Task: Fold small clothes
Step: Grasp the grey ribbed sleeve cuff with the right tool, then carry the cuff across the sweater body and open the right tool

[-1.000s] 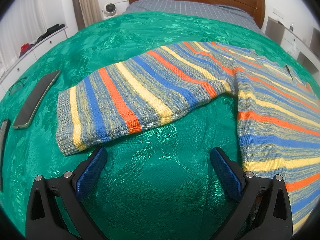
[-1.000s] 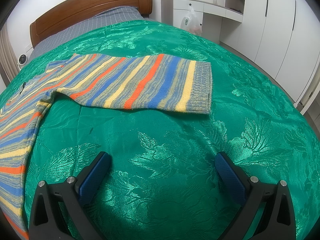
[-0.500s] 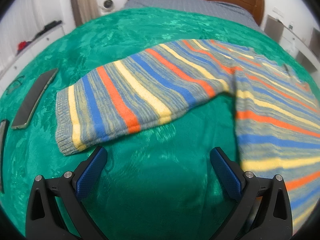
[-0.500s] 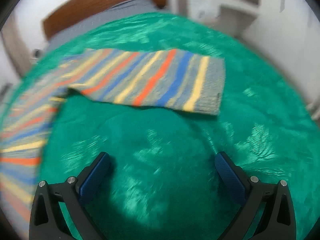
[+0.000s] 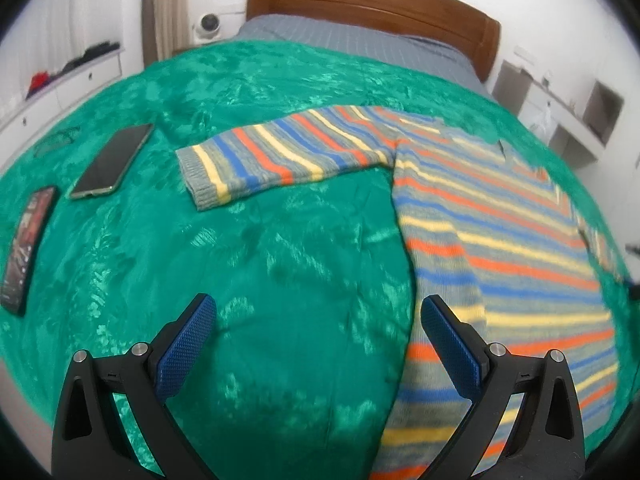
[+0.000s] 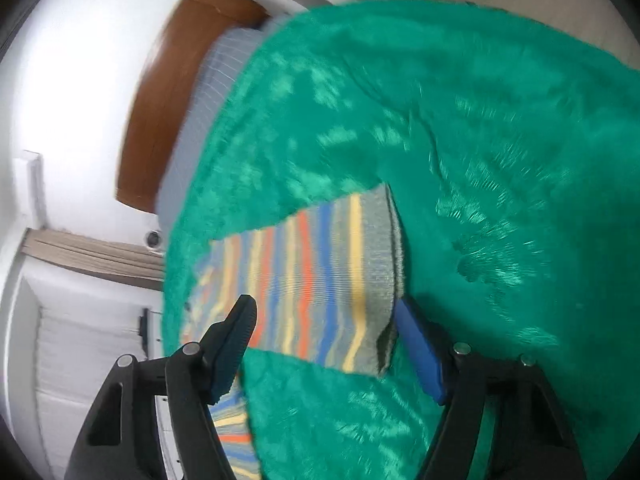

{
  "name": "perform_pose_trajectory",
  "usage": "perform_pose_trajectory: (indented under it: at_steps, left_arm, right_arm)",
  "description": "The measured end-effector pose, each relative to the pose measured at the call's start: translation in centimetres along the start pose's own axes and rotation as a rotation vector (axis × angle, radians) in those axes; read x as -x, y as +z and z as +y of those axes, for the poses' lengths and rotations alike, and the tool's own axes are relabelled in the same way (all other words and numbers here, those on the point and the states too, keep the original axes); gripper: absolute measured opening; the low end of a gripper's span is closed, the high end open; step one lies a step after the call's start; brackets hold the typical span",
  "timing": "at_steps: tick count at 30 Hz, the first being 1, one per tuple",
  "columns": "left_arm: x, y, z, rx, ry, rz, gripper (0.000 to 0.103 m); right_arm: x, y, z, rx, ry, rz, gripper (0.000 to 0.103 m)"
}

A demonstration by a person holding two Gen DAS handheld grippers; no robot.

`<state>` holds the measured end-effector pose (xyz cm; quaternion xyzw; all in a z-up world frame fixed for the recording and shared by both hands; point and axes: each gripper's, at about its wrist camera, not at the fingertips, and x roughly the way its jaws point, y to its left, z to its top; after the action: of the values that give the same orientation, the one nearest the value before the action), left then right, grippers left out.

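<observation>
The soft, floppy striped sweater [image 5: 500, 240] lies flat on the green bed cover [image 5: 280, 280], and the right gripper [image 6: 324, 344], jaws closing but not pinching yet, reaches around the sleeve cuff [image 6: 380, 280], a good place to grab, while the left gripper [image 5: 316, 344] hangs open.

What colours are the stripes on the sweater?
The sweater has orange, yellow and blue stripes on grey knit, clearest in the left wrist view.

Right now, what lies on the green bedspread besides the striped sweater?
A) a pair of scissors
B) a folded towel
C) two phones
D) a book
C: the left wrist view shows two phones lying flat on the green bedspread, off to the left of the striped sweater's sleeve cuff.
</observation>
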<state>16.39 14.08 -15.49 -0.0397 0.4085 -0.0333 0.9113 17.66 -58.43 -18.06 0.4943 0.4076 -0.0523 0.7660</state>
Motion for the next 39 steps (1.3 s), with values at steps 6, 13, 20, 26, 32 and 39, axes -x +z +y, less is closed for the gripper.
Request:
perform_pose_trajectory:
  at_steps: [6, 13, 20, 26, 32, 39]
  left_arm:
    - [-2.7, -2.2, -0.5, -0.055, 0.018, 0.058, 0.102]
    - [-3.2, -3.4, -0.2, -0.049, 0.011, -0.024, 0.103]
    - [-3.2, -3.8, 0.1, -0.045, -0.008, -0.053, 0.103]
    - [-3.2, -4.1, 0.0, -0.051, -0.010, -0.073, 0.103]
    - [-3.2, -4.3, -0.2, -0.055, -0.002, -0.085, 0.103]
    - [-3.3, -4.4, -0.4, -0.056, 0.006, -0.090, 0.103]
  right_arm:
    - [-1.1, 0.0, -1.2, -0.094, -0.011, -0.055, 0.005]
    - [1.0, -1.2, 12.1, 0.251, 0.001, -0.093, 0.005]
    - [-7.1, -8.2, 29.1, 0.519, 0.128, 0.058, 0.005]
    - [-17.8, -15.4, 34.0, 0.564, 0.200, 0.221, 0.035]
    - [-19.7, -17.6, 30.5, 0.425, 0.242, 0.284, 0.081]
    - [-11.6, -15.4, 21.1, 0.581, -0.016, 0.088, 0.081]
